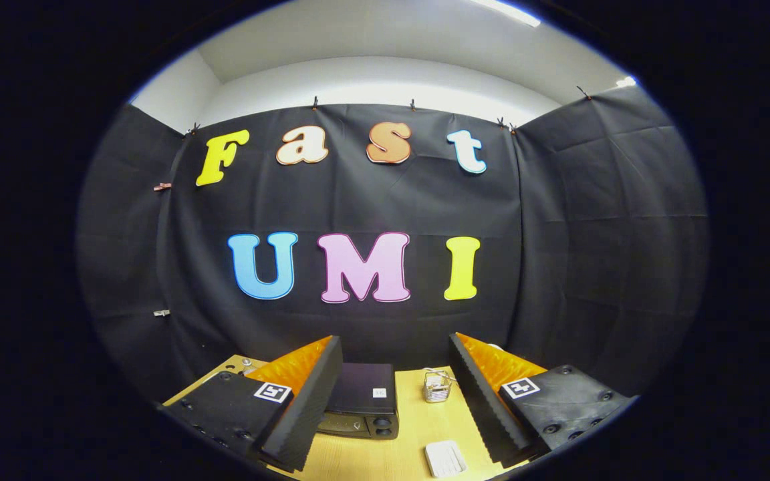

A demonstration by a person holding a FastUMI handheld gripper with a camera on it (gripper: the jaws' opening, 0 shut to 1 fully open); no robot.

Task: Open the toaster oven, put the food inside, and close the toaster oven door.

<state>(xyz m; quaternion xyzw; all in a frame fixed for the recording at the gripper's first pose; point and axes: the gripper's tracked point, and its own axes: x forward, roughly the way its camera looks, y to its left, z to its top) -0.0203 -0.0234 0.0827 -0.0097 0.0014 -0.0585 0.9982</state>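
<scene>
My gripper (395,407) is held high above a wooden table (418,427), fingers wide apart with nothing between them. Below, between the fingers and close to the left finger (305,407), stands a black toaster oven (361,401) with its door closed; two knobs show on its front right. A small white ridged item (445,458), perhaps the food on a plate, lies on the table near the right finger (485,407). A small wire rack or basket (437,386) stands beyond it, to the right of the oven.
Black cloth walls close off the booth behind and on both sides of the table. Small metal pieces (246,364) sit at the table's far left corner, beyond the left finger.
</scene>
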